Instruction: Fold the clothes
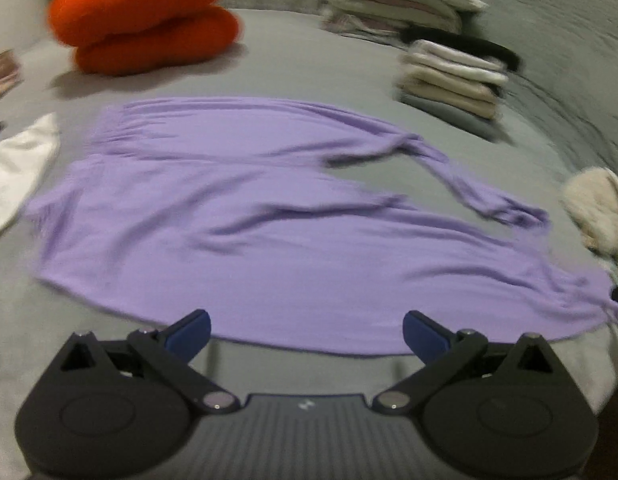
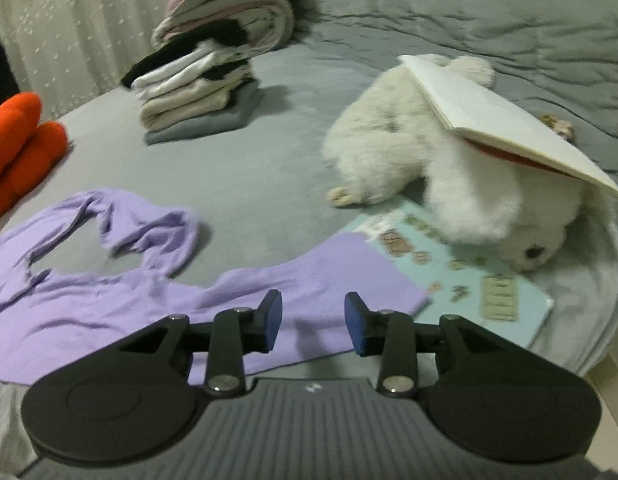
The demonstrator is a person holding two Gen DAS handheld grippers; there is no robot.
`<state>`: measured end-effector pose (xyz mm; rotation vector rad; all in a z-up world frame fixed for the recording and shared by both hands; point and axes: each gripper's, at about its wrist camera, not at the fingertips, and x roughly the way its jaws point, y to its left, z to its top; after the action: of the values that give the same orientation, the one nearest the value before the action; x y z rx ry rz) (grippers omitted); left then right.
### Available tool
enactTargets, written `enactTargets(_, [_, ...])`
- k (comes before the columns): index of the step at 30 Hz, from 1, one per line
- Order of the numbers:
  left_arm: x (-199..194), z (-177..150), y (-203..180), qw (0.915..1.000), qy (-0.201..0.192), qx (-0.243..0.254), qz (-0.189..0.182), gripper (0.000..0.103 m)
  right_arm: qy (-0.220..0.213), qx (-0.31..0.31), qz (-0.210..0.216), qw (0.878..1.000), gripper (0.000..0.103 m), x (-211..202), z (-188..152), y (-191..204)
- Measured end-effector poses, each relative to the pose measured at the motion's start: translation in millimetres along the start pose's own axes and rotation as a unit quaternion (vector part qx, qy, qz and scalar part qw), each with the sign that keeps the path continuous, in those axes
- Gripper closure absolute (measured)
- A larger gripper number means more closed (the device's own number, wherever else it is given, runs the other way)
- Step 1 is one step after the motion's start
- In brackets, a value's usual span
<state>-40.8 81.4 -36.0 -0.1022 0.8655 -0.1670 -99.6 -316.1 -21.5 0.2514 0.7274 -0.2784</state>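
A lilac pair of trousers [image 1: 269, 216] lies spread flat on the grey bed, waistband to the left and its two legs running right. My left gripper [image 1: 307, 332] hovers over the garment's near edge, jaws wide open and empty. In the right wrist view the same lilac trousers [image 2: 109, 300] lie below and left, one leg end crumpled into a loop. My right gripper [image 2: 313, 322] is open above the other leg's end, with nothing between its blue pads [image 2: 355, 324].
Two stacks of folded clothes [image 1: 453, 80] [image 2: 197, 92] stand at the back. An orange plush cushion [image 1: 149, 16] lies at the back left. A white plush toy [image 2: 449, 168] under a white board [image 2: 497, 120] rests on a light-blue sheet [image 2: 481, 280] to the right. White cloth [image 1: 17, 160] lies left.
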Motion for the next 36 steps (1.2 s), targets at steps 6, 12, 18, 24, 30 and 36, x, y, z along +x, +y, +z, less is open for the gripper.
enactTargets(6, [-12, 3, 58, 0.9976, -0.021, -0.058, 0.032, 0.001, 0.018, -0.026, 0.022, 0.999, 0.064, 7, -7, 38])
enactTargets(12, [-23, 12, 114, 0.9886, -0.047, -0.129, 0.063, 0.001, 0.031, -0.064, 0.041, 0.997, 0.062, 9, -16, 76])
enactTargets(18, [-16, 24, 147, 0.9819, -0.05, -0.163, 0.084, 0.001, 0.043, -0.108, 0.067, 0.991, 0.057, 11, -29, 115])
enactTargets(24, [-11, 31, 171, 0.9773, -0.058, -0.195, 0.06, 0.001, 0.053, -0.15, 0.097, 0.983, 0.053, 12, -41, 155])
enactTargets(30, [-2, 33, 204, 0.9471, -0.051, -0.317, -0.014, 0.015, 0.056, -0.188, 0.133, 0.971, 0.053, 12, -50, 193])
enactTargets(36, [10, 35, 217, 0.9244, -0.051, -0.377, -0.024, 0.036, 0.049, -0.252, 0.207, 0.944, 0.053, 5, -64, 233])
